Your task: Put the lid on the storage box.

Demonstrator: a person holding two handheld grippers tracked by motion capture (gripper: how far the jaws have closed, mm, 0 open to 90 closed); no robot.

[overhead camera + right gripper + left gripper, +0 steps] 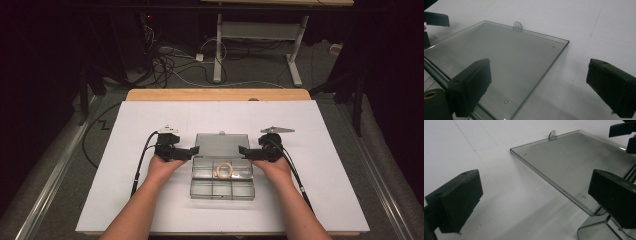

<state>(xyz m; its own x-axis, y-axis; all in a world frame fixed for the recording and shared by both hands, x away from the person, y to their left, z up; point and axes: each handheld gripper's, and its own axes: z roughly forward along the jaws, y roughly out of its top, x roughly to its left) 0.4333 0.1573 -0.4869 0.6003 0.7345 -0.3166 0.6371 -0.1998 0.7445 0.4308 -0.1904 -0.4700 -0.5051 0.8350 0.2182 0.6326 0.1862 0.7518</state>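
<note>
We've got the clear compartment box (pixel 222 181) mid-table, its lid (pixel 222 145) flopped open flat behind it. Left gripper (pixel 191 151) and right gripper (pixel 244 150) both gape wide, holding nothing, each straddling a side edge of the lid. Best bet is to pinch both edges evenly and swing it over together. One compartment holds a rubber band (pixel 223 170); the others look empty.

The box (pixel 222 189) looks like clear, glossy plastic, and its flipped-open lid (pixel 571 167) is smooth with a faint grey tint. Gripper pads (pixel 470 86) are matt black, kinda rubbery. The table (pixel 325 190) has a matt white top with a wood edge at the back. The ring (pixel 223 170) looks like tan rubber.
</note>
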